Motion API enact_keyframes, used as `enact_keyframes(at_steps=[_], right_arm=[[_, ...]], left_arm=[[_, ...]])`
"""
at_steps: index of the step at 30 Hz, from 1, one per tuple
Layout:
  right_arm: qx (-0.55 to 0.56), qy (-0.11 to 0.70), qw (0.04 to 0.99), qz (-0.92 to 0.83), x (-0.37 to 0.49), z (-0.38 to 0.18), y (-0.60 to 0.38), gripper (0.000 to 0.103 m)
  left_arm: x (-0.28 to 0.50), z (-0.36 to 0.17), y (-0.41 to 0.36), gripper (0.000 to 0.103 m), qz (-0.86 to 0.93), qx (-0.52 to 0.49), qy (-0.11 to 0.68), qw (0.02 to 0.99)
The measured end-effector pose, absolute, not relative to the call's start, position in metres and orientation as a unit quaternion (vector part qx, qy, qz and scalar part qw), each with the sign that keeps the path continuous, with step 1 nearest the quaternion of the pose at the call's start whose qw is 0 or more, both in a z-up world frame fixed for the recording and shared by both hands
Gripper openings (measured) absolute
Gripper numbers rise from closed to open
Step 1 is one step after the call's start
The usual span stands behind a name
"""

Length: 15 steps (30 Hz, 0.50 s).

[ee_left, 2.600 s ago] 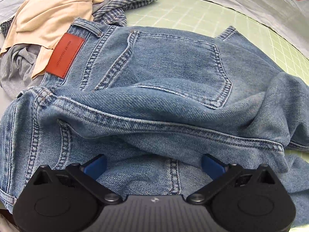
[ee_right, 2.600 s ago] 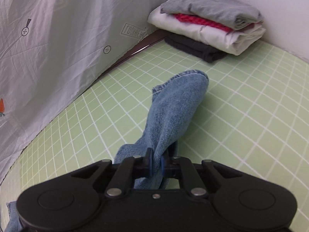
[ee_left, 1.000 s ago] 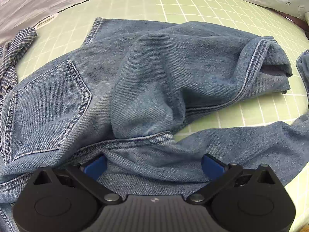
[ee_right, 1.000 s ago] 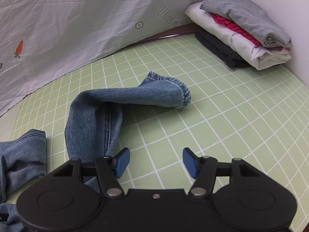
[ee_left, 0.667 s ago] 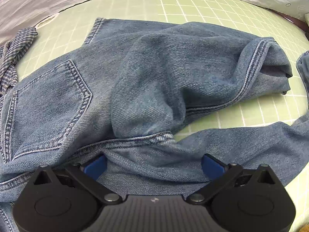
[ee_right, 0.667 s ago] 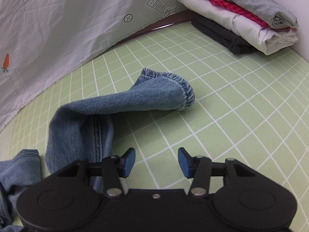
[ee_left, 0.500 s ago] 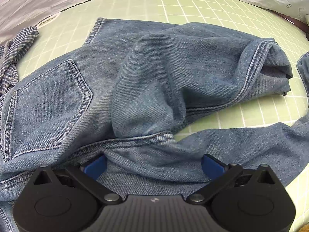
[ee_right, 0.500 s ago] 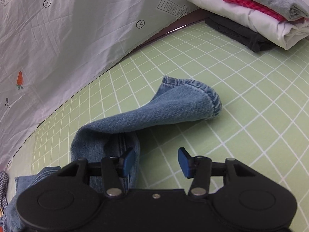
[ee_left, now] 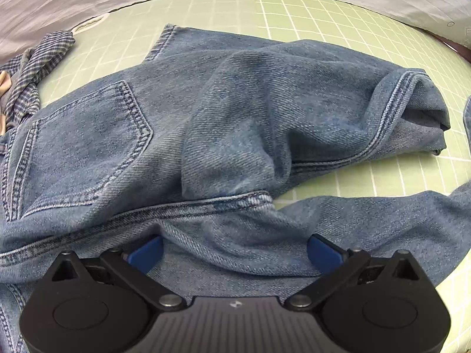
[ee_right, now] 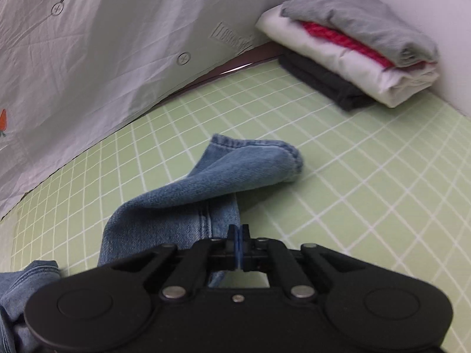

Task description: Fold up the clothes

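Left wrist view shows the crumpled blue denim jeans [ee_left: 235,135] spread over the pale green gridded mat [ee_left: 309,8], one back pocket facing up at the left and one leg bunched toward the right. The left gripper [ee_left: 235,250] hangs just above the denim with its blue pads wide apart, a fold of cloth lying between them without being pinched. At the far left edge sits a blue checked shirt [ee_left: 38,61] partly on the mat.

From the right wrist, the other jeans leg lies folded back on itself on the mat, its hem toward the far right. The right gripper [ee_right: 239,245] has its jaws fully closed; whether the leg's edge is caught between the pads cannot be told. Far right, a stack of folded clothes [ee_right: 353,50] rests against the white wall. A creased white printed sheet [ee_right: 103,53] borders the mat's far side.
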State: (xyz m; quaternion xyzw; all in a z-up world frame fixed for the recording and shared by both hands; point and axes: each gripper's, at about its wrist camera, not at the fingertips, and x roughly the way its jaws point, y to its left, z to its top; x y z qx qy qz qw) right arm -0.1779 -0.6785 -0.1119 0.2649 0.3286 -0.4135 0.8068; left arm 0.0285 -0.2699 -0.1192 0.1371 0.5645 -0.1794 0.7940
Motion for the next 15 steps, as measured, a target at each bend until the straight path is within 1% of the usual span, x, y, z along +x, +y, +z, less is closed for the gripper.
enact_keyframes(at_steps=[5,10,13,15], right_arm=[[0.246,0.35,0.786,-0.447,-0.252,-0.107,-0.651,0.001],[0.281,0.344,0.769,-0.46,-0.277,-0.112,-0.644,0.001],[0.278,0.326,0.779,-0.458,-0.27,-0.107,-0.644,0.001],[0.272,0.311,0.789,-0.454,-0.261,-0.102,-0.646,0.001]], left_arm=[[0.023,-0.102,-0.256,0.102,-0.168,0.083,0.55,0.814],[0.048,-0.099,-0.266,0.102,-0.18,0.008,0.552,0.814],[0.055,-0.103,-0.286,0.102,-0.166,0.018,0.567,0.807],[0.064,-0.113,-0.296,0.096,-0.142,0.039,0.578,0.803]])
